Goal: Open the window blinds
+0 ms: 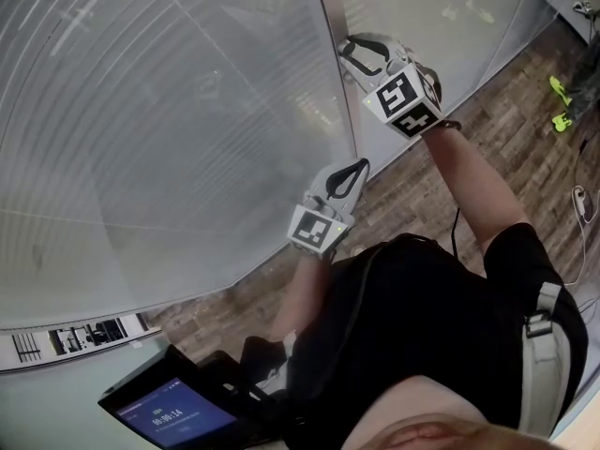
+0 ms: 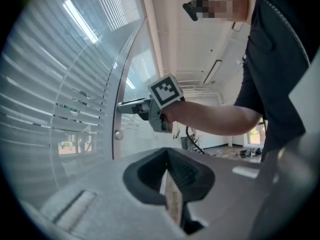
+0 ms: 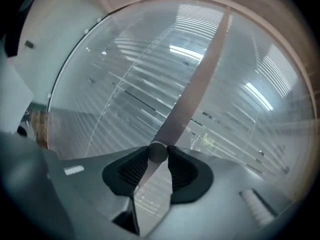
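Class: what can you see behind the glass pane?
Behind the glass pane hang horizontal blinds. Slivers of outdoors show between the slats; the rest of the outside view is covered.

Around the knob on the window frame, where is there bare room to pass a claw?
Free: the blind-backed glass left of the frame post in the head view, and the gap along the post between right claw and left claw. Crowded: the knob itself, clamped in the right claw.
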The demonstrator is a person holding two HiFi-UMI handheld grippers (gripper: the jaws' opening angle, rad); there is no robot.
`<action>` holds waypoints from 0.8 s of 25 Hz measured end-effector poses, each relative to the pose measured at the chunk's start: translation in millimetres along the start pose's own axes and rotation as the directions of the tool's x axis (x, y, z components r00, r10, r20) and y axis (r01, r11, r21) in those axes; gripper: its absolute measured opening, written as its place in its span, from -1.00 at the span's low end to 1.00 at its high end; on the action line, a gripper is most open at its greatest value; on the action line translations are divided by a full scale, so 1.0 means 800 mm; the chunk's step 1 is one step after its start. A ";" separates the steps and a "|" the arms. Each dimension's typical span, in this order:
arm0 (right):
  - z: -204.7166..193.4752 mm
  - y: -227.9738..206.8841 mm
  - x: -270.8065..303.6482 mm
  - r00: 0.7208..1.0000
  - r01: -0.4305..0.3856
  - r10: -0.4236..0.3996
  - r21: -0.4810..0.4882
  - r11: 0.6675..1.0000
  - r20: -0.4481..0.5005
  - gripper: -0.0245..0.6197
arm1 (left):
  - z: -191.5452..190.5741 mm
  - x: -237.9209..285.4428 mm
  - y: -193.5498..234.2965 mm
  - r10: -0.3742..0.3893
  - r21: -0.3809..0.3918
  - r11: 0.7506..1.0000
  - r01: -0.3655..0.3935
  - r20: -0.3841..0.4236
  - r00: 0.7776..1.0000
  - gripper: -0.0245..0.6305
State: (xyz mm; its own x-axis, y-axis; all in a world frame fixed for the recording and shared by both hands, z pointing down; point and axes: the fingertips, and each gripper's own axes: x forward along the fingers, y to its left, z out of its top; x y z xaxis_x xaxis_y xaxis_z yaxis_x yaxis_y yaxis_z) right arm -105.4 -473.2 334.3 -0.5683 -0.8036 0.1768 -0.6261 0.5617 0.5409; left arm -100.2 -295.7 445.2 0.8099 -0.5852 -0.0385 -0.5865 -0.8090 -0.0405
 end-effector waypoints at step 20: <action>-0.010 -0.008 0.002 0.992 -0.102 0.028 0.655 0.748 0.122 -0.52 | -0.001 0.001 -0.002 -0.015 -0.019 1.000 0.014 -0.014 1.000 -0.92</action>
State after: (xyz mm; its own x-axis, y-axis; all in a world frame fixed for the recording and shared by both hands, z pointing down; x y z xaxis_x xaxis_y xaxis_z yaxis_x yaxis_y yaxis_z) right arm -98.1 -479.6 338.1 -0.6469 -0.7573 0.0901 -0.7604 0.6314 -0.1523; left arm -98.6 -294.7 445.7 0.8184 -0.5741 -0.0243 -0.5746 -0.8181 -0.0224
